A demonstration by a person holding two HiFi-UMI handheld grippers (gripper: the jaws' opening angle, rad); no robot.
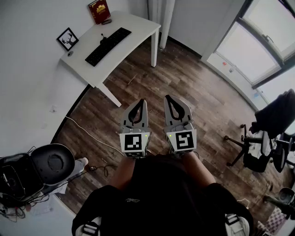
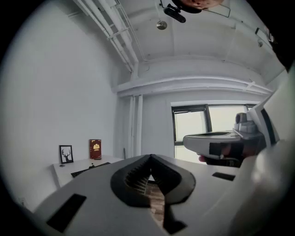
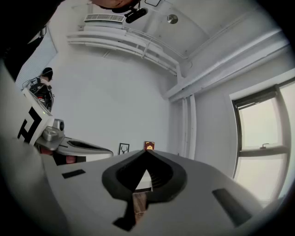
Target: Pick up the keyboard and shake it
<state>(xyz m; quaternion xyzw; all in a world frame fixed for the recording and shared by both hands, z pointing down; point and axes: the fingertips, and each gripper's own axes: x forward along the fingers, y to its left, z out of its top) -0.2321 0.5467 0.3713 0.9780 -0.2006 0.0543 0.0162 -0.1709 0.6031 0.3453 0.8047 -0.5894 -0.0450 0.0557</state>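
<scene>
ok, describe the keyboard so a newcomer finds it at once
Find the white rectangular desk against the wall. The long, flat black keyboard lies along its middle. Its neighbours, a red book and a framed deer picture, stand upright at the wall.

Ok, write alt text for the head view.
Seen from above, a person holds the left claw and right claw, both shut and empty, side by side over a wooden floor. Ahead, a black keyboard lies untouched on a white desk beside a red book and a framed picture.

Matt black plastic keyboard [image 1: 107, 46] on a smooth white desk [image 1: 138, 25], wood-plank floor [image 1: 193, 92].
</scene>
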